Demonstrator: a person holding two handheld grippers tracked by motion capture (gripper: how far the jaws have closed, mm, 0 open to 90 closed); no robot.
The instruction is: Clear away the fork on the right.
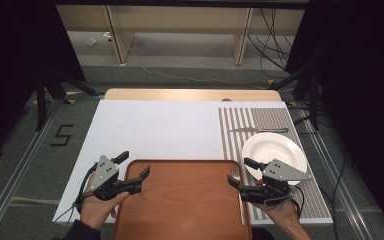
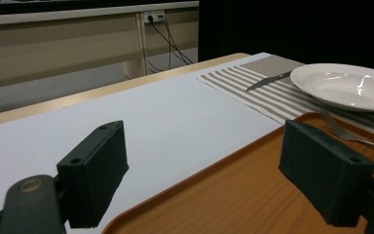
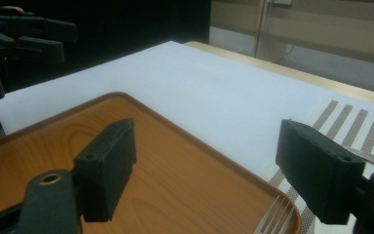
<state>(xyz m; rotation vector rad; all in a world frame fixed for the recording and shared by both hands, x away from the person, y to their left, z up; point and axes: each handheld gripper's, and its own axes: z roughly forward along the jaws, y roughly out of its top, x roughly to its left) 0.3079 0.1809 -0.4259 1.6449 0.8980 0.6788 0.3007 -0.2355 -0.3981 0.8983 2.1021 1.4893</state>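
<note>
The wooden tray point(image 1: 185, 200) sits on the table point(image 1: 155, 130) at six o'clock, nearest the person. The left tongs point(image 1: 134, 165) hover over its ten o'clock corner, jaws spread with nothing between them. The right tongs point(image 1: 241, 172) hang at its three o'clock edge, spread wide and empty, just beside the fork point(image 1: 239, 192) lying along that rim. At two o'clock a white plate point(image 1: 275, 150) rests on the striped placemat point(image 1: 240, 120), a knife point(image 1: 257, 130) beyond it.

Left gripper point(image 1: 133, 168) sits at about 8 o'clock, right gripper point(image 1: 240, 172) at about 4 o'clock; both point inward with jaws wide apart, holding nothing
</note>
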